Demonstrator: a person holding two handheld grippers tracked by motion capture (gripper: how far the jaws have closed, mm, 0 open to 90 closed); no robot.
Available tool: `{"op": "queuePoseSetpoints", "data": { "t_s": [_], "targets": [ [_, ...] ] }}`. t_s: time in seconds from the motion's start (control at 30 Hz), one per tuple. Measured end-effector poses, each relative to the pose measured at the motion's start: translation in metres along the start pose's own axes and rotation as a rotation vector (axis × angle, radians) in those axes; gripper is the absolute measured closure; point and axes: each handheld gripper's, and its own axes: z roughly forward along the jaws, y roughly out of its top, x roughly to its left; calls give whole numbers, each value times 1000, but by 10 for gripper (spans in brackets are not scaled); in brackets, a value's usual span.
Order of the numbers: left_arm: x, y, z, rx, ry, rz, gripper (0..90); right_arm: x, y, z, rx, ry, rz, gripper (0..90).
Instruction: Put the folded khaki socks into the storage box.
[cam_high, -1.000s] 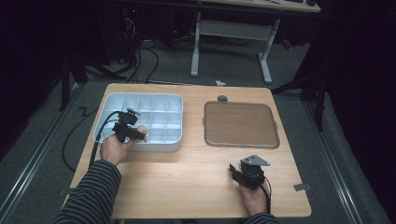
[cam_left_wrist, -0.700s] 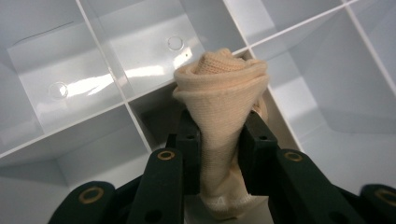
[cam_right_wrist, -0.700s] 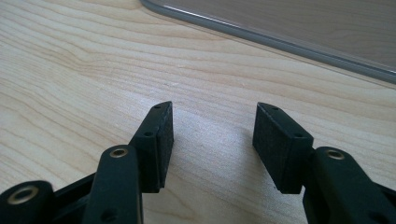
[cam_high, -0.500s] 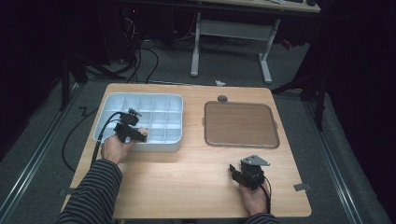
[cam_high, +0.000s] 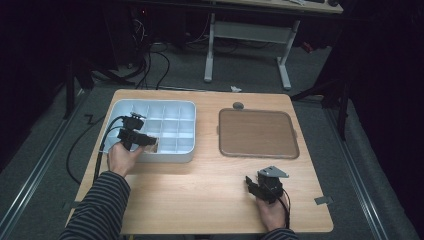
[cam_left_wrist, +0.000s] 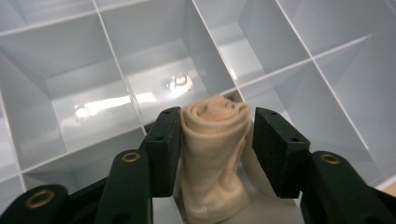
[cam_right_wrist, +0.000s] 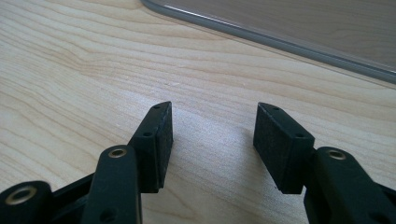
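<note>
Rolled cloth held over a divided tray as two hand-held tongs work a wooden tabletop.

Near the tabletop's front edge, toward its right corner, the right tongs rest in a hand with jaws parted and nothing between them, bare wood beneath. At the left edge, the left tongs grip a rolled beige cloth standing upright between the jaws, over the front compartments of the pale blue divided tray. Right of the tray, a flat brown lid lies toward the far right corner, with a small grey disc just beyond it.
</note>
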Motion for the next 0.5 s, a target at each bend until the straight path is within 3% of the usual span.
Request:
{"op": "queuePoseSetpoints", "data": {
  "t_s": [0.17, 0.23, 0.47, 0.5],
  "targets": [
    [-1, 0, 6, 5, 22, 3, 666, 0, 0, 0, 0, 0, 0, 474],
    [0, 0, 9, 30, 31, 2, 699, 0, 0, 0, 0, 0, 0, 474],
    [-1, -1, 14, 66, 41, 13, 738, 0, 0, 0, 0, 1, 0, 473],
    [-2, -1, 16, 86, 57, 19, 740, 0, 0, 0, 0, 1, -1, 473]
  ]
}}
